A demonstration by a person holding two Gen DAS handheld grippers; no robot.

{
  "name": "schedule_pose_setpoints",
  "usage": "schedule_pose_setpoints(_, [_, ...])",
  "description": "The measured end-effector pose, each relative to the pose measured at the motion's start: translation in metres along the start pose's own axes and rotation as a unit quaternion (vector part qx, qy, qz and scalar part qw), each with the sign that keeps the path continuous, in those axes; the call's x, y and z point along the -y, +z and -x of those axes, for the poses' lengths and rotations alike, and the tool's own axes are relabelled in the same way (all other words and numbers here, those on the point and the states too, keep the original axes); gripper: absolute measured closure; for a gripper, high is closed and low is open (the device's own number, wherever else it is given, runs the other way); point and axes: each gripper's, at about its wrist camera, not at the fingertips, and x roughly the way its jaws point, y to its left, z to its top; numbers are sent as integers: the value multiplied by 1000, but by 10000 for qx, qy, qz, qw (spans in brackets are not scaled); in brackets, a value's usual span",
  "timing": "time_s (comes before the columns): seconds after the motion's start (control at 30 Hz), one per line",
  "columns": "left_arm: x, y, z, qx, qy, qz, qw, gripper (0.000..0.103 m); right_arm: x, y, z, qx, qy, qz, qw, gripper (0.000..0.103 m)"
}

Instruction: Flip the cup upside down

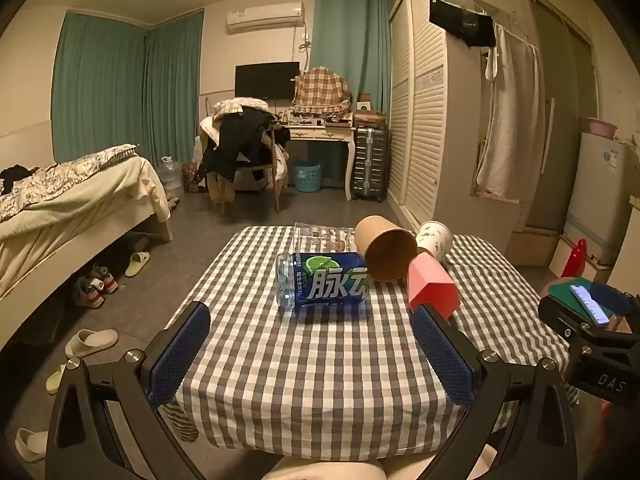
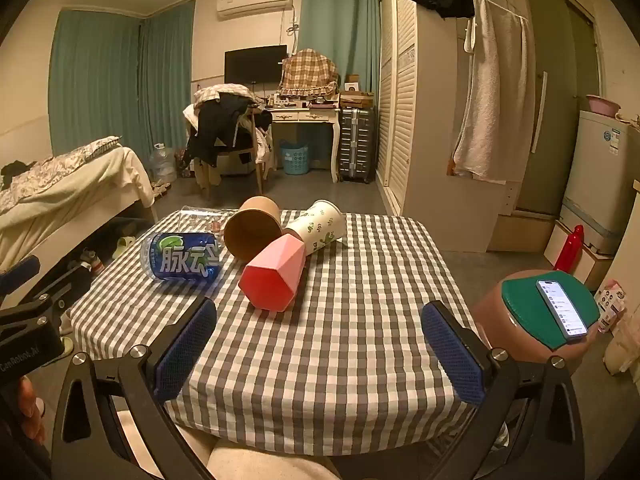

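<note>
- Left wrist view: Bedroom clutter fills the background, with teal curtains (image 1: pixel 100 84), a bed (image 1: pixel 68 200) on the left and a louvred wardrobe (image 1: pixel 416 100) on the right.
- Nearer the camera stands a table under a grey-and-white checked cloth (image 1: pixel 320 368).
- On the far half of the cloth five containers lie on their sides in a cluster: a blue-labelled plastic bottle (image 1: pixel 322 280), a clear plastic cup (image 1: pixel 324 238) behind it, a brown paper cup (image 1: pixel 386 248) with its mouth facing the camera, a pink faceted cup (image 1: pixel 432 286) and a white patterned paper cup (image 1: pixel 434 240).
- The brown paper cup touches the bottle and the pink cup.
- The left gripper (image 1: pixel 312 356) hangs over the near edge of the table, its blue-padded fingers (image 1: pixel 180 354) spread wide with nothing between them.
- Part of the other tool shows at the right edge.

- Right wrist view: the same table and cluster appear, shifted left.
- The pink faceted cup (image 2: pixel 274 276) lies nearest, its closed base toward the camera, leaning against the brown paper cup (image 2: pixel 252 232) and the white patterned paper cup (image 2: pixel 320 226).
- The bottle (image 2: pixel 182 256) lies at the left, with the clear plastic cup (image 2: pixel 200 216) behind it.
- The right gripper (image 2: pixel 320 360) is held over the near part of the cloth (image 2: pixel 340 340), its fingers (image 2: pixel 452 360) wide apart and holding nothing.
- A phone (image 2: pixel 560 308) lies on a green-topped stool (image 2: pixel 532 316) just to the right of the table.
</note>
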Motion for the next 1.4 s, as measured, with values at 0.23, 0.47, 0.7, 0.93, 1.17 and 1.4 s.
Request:
schedule_pose_setpoints(0.23, [0, -1, 2, 36, 11, 2, 10000, 0, -3, 1, 5, 34, 47, 34, 10000, 0])
schedule_pose_setpoints(0.47, [-2, -4, 0, 33, 39, 3, 10000, 0, -1, -3, -1, -19, 5, 22, 10000, 0])
schedule_pose_setpoints(0.7, [0, -3, 0, 20, 33, -18, 10000, 0, -1, -4, -1, -21, 10, 12, 10000, 0])
schedule_pose_setpoints(0.93, [-1, -3, -1, 10, 24, -17, 10000, 0, -1, -4, -1, -25, 7, 14, 10000, 0])
schedule_pose_setpoints(1.17, [-1, -4, -1, 9, 22, -15, 10000, 0, -1, -4, -1, -25, 15, 8, 10000, 0])
schedule_pose_setpoints(1.4, [-1, -3, -1, -2, 20, -15, 10000, 0, -2, -3, -1, -27, 6, 10, 10000, 0])
